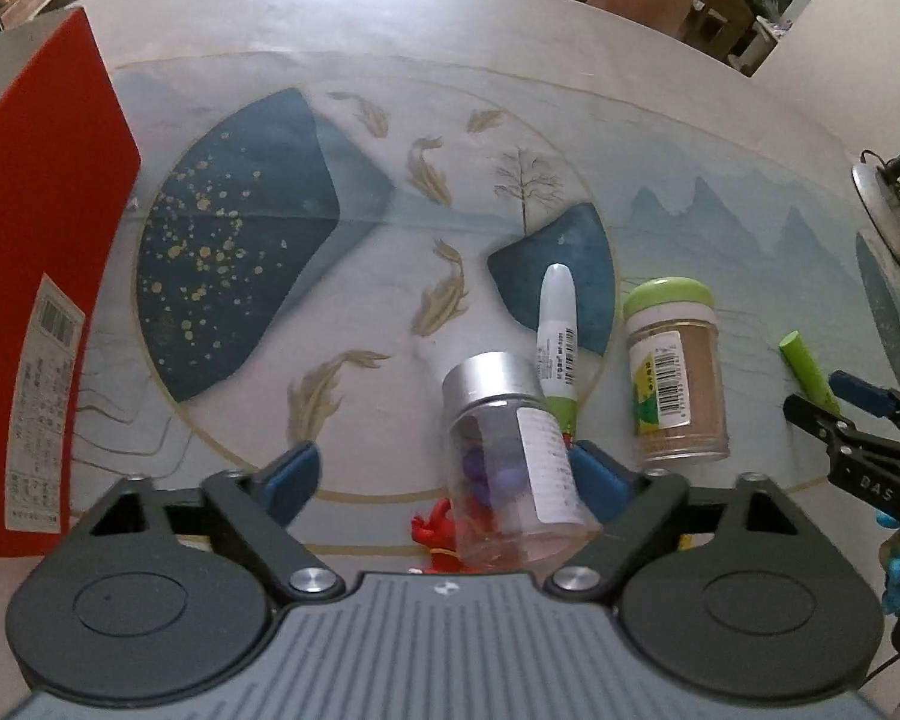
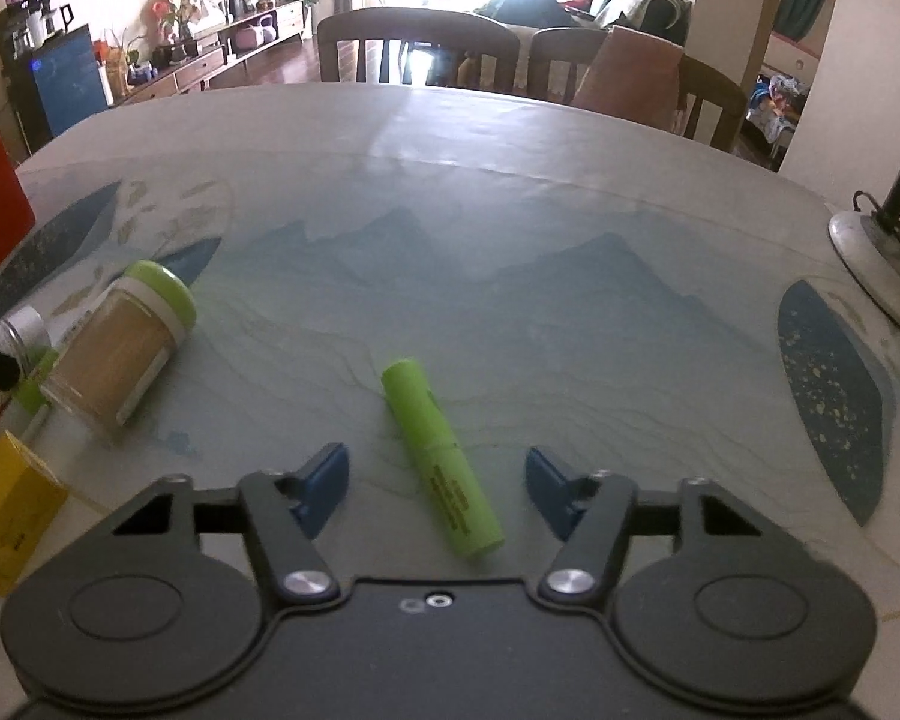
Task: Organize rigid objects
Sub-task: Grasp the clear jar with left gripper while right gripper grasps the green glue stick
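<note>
The left claw (image 1: 444,474) stands wide, with a clear bottle (image 1: 513,468) with a silver cap lying between its blue pads; the right pad appears to touch the bottle, the left pad is clear of it. The bottle's lower end and a red item (image 1: 435,531) beneath it are partly hidden by the claw body. The right claw (image 2: 438,489) stands partly spread around a green marker (image 2: 441,465) lying on the surface (image 2: 510,210), neither pad touching it. A green-lidded jar (image 1: 675,369) of brown powder lies on its side beside a white tube (image 1: 558,330). A yellow box (image 2: 6,510) and a red box (image 1: 36,276) are cut off by the frame edges. The surface carries a printed cover with fish and mountains. Chairs (image 2: 417,48) stand behind it; the bright window washes out detail.
</note>
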`<state>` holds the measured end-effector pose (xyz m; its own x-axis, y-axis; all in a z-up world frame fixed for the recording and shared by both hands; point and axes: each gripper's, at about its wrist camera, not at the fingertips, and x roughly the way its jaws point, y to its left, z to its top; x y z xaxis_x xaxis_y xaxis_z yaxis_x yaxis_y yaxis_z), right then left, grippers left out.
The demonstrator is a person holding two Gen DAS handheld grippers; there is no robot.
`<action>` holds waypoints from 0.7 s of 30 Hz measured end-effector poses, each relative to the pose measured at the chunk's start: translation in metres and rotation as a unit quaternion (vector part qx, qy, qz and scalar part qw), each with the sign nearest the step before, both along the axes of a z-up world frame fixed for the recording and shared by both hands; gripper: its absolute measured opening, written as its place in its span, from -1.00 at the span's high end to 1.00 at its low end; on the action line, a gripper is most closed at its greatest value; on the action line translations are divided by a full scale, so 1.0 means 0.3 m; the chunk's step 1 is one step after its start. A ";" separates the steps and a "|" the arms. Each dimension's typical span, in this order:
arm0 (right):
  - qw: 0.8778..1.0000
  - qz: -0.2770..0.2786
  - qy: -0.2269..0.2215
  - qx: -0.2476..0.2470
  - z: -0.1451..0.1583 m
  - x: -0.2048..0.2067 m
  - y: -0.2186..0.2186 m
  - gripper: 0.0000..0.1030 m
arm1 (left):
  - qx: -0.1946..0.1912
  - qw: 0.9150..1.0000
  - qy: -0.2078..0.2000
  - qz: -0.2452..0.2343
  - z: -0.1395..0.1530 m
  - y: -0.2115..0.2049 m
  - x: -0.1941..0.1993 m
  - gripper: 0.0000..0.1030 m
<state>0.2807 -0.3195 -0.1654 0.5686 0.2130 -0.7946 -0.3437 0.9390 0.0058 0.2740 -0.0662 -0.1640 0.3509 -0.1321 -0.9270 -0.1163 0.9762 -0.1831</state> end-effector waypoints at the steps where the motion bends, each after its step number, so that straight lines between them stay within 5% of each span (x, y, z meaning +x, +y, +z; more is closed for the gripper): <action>1: 1.000 0.002 -0.001 0.000 0.001 0.000 0.002 -0.06 | -0.006 1.000 0.002 0.003 0.000 0.003 0.000 -0.56; 6: 1.000 0.003 -0.004 0.005 0.008 -0.004 0.012 0.34 | -0.019 1.000 0.003 0.005 -0.001 0.007 0.002 -0.22; 9: 1.000 -0.005 -0.003 0.004 0.012 -0.009 0.016 0.69 | -0.028 1.000 0.002 0.008 0.002 0.013 0.003 0.14; 21: 0.998 -0.038 -0.004 0.041 0.123 -0.117 0.036 0.70 | -0.031 0.999 -0.021 0.006 0.057 0.030 -0.041 0.22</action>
